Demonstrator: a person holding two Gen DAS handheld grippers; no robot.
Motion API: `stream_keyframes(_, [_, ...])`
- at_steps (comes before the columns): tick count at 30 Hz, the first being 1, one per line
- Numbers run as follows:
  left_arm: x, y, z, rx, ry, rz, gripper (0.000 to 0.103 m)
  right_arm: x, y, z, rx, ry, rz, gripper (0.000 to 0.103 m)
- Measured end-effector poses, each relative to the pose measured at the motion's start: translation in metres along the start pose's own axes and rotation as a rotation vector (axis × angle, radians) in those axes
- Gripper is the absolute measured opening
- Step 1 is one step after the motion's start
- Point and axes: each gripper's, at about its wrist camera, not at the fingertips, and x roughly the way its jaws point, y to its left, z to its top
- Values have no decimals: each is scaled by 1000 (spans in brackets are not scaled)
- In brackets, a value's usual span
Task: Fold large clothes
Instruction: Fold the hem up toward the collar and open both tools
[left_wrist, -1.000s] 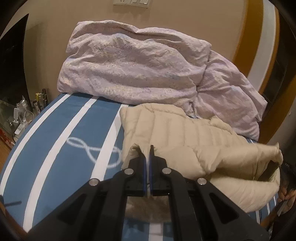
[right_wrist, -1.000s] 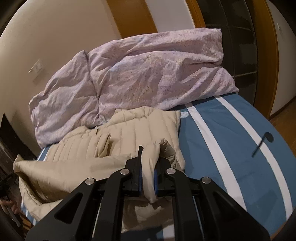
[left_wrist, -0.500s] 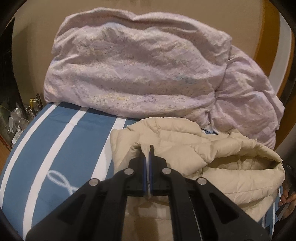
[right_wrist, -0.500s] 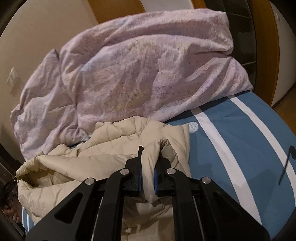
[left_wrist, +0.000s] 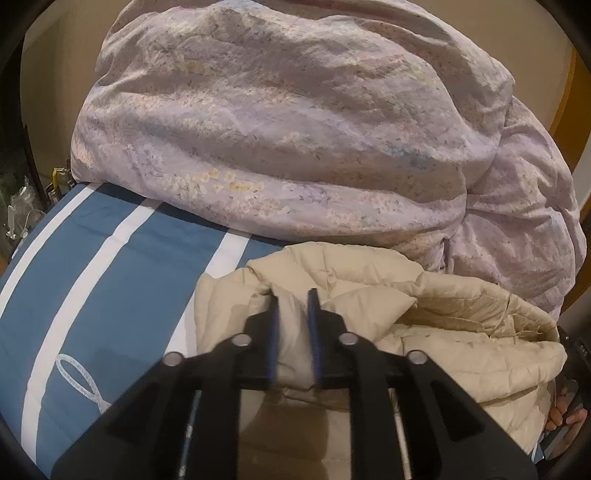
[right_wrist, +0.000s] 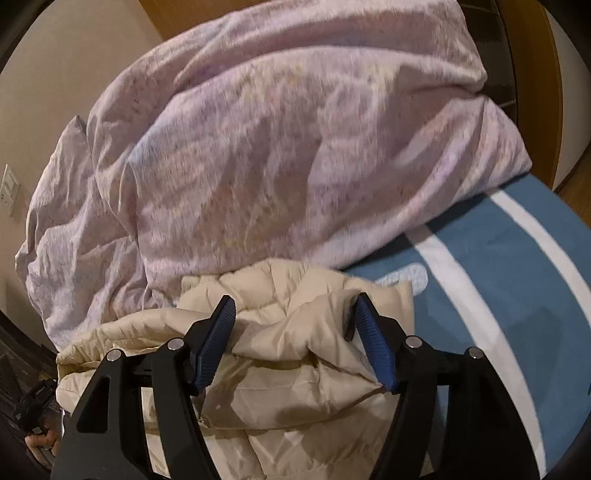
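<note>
opening grippers (left_wrist: 293, 301) (right_wrist: 291, 306) over jacket (right_wrist: 295, 332), seemingly released

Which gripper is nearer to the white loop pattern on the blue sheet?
Left. The left gripper, jaws opening, is above the beige jacket beside the white loop. The right gripper is at the jacket's opposite edge.

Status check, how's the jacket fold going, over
Both grippers, left and right, opening over folded beige jacket. Lilac duvet piled right behind it.
</note>
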Motion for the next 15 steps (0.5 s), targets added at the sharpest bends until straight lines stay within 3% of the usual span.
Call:
stream_keyframes(2, [-5, 0, 2, -9, -4, 2, 41, -9, -1, 3, 1, -13, 4, 68])
stream_keyframes(4, [-14, -1, 4, -7, -28, 14, 53, -19, -1, 4, 0, -30, 6, 68])
stream_keyframes(15, [-63, -9, -20, 47, -41, 12, 59, -56, 6, -24, -49, -16, -4, 68])
